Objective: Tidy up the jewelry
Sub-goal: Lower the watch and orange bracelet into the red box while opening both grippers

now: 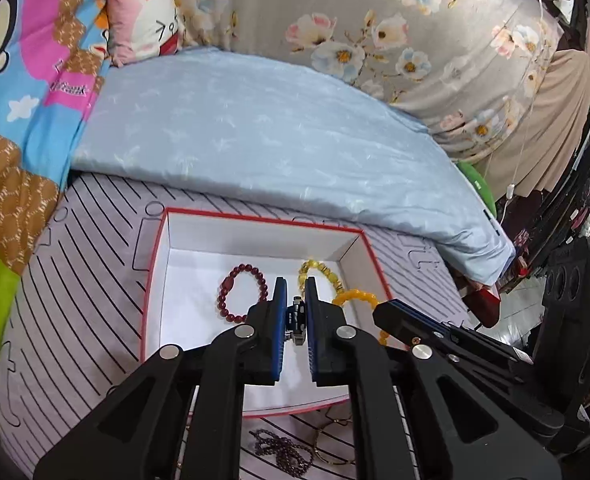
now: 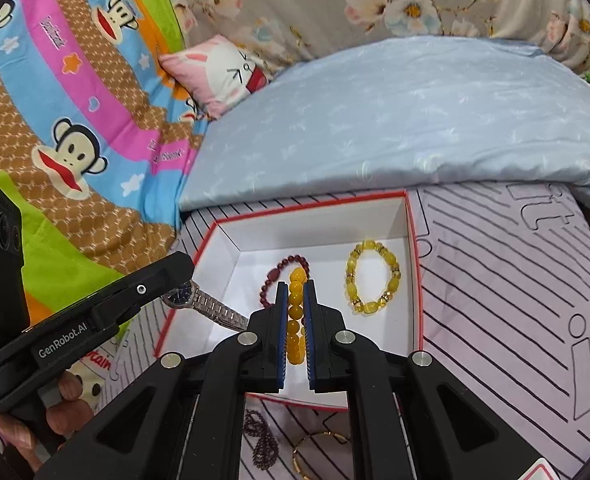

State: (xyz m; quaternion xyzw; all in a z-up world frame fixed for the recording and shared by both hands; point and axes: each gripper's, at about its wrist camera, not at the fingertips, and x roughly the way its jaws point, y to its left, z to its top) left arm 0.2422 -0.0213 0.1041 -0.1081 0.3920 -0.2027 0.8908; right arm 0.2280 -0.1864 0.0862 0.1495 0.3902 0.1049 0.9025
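Note:
A white box with a red rim (image 1: 255, 220) (image 2: 413, 264) lies on the bed. In it lie a dark red bead bracelet (image 1: 231, 296) (image 2: 273, 276) and a pale yellow bead bracelet (image 1: 327, 270) (image 2: 375, 276). My left gripper (image 1: 297, 284) is shut on a silver watch with a blue dial (image 1: 297, 322) (image 2: 203, 302), held over the box's left side. My right gripper (image 2: 297, 286) is shut on an orange-yellow bead bracelet (image 2: 295, 316) (image 1: 355, 298) over the box.
A dark purple bead necklace (image 1: 283, 454) (image 2: 261, 440) and a thin gold bangle (image 1: 331, 440) (image 2: 315, 452) lie on the striped grey sheet (image 1: 75, 280) in front of the box. A light blue pillow (image 1: 255, 132) lies behind the box. A cartoon quilt (image 2: 75, 120) is at the left.

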